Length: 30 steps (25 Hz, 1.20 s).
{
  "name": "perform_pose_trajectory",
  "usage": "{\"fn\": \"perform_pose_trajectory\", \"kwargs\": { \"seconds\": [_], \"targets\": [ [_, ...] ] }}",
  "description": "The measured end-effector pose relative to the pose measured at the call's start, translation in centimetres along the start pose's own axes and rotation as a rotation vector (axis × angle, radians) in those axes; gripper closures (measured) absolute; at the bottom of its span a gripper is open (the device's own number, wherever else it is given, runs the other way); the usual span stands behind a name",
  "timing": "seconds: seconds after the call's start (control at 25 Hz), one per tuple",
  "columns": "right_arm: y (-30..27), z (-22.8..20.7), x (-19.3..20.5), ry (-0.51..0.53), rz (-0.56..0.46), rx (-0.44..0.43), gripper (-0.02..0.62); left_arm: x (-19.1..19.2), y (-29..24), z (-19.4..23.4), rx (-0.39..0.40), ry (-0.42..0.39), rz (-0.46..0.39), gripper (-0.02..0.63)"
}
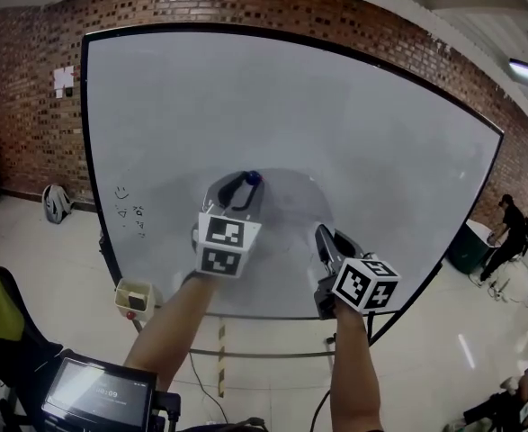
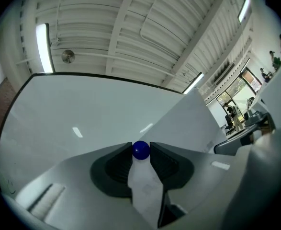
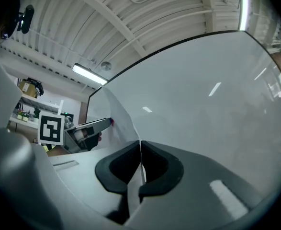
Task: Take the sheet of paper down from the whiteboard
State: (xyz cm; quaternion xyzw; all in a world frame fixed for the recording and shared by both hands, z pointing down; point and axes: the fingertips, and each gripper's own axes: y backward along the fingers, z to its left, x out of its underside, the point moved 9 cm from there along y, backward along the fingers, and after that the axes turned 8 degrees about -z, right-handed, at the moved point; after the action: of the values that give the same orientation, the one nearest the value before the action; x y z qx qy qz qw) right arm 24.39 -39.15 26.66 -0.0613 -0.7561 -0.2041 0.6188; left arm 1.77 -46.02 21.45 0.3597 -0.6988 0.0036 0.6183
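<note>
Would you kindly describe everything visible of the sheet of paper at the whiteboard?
The sheet of paper is thin, plain white and blank. It bows in front of the whiteboard, spanning between both grippers. The right gripper is shut on one edge; the opposite corner reaches the left gripper, whose jaws clamp a small blue ball, probably its magnet.

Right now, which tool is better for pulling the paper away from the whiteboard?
The right tool. It is already shut on the edge of the paper, so it can probably just pull. The left tool is busy holding a blue ball.
</note>
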Motion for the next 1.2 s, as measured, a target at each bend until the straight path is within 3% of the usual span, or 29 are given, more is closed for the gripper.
{"fn": "perform_pose_trajectory", "kwargs": {
  "seconds": [0.2,0.52,0.76,1.2],
  "targets": [
    [1.9,2.8,3.3,-0.016,0.039,0.056,0.581,2.3,4.7,0.6,0.023,0.05,0.06,0.489],
    [6.1,7.8,8.7,0.052,0.132,0.192,0.581,6.1,12.2,1.1,0.052,0.152,0.136,0.489],
    [9.0,9.8,11.3,0.059,0.134,0.247,0.581,8.2,16.4,0.1,0.04,0.211,0.184,0.489],
    [18.1,12.0,11.3,0.111,0.105,0.296,0.581,4.9,24.2,-4.7,-0.02,0.255,0.192,0.488]
  ]
}}
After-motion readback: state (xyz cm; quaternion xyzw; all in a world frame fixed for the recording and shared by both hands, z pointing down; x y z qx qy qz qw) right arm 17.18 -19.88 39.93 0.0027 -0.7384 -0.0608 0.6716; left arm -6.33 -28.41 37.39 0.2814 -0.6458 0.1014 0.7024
